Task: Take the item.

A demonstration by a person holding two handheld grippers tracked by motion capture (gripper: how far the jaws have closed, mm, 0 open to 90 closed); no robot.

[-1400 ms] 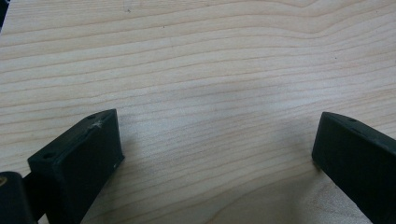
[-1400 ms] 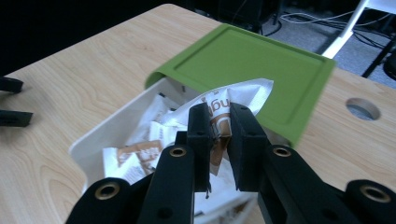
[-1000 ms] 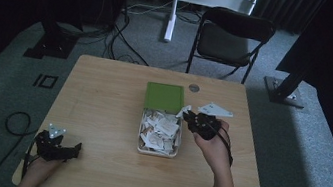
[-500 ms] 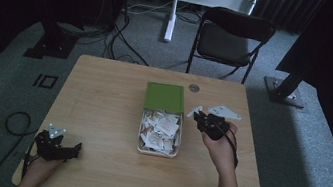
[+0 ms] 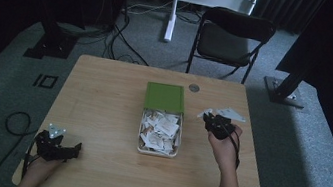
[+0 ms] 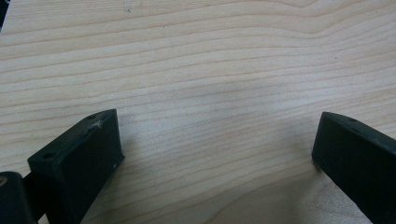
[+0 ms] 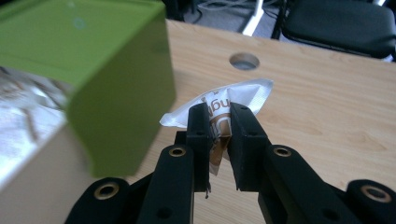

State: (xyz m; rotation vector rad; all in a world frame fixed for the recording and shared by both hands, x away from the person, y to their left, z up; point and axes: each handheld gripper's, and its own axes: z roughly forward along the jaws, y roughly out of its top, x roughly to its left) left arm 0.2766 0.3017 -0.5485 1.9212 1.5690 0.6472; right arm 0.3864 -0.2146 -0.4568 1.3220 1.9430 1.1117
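Sachets of white and brown paper fill a white tray [image 5: 139,142] at the middle of the wooden table [image 5: 103,93], with a green lid [image 5: 165,96] over the tray's far end. Just right of the tray, the right gripper [image 5: 206,116] pinches one white-and-brown sachet [image 7: 224,105] between its jaws, held above the tabletop beside the green lid and near a round cable hole [image 7: 244,61]. At the near left corner, the left gripper [image 5: 75,149] rests low over bare wood, jaws spread wide with nothing between them. Beyond the table's far edge stands a black folding chair [image 5: 231,38].
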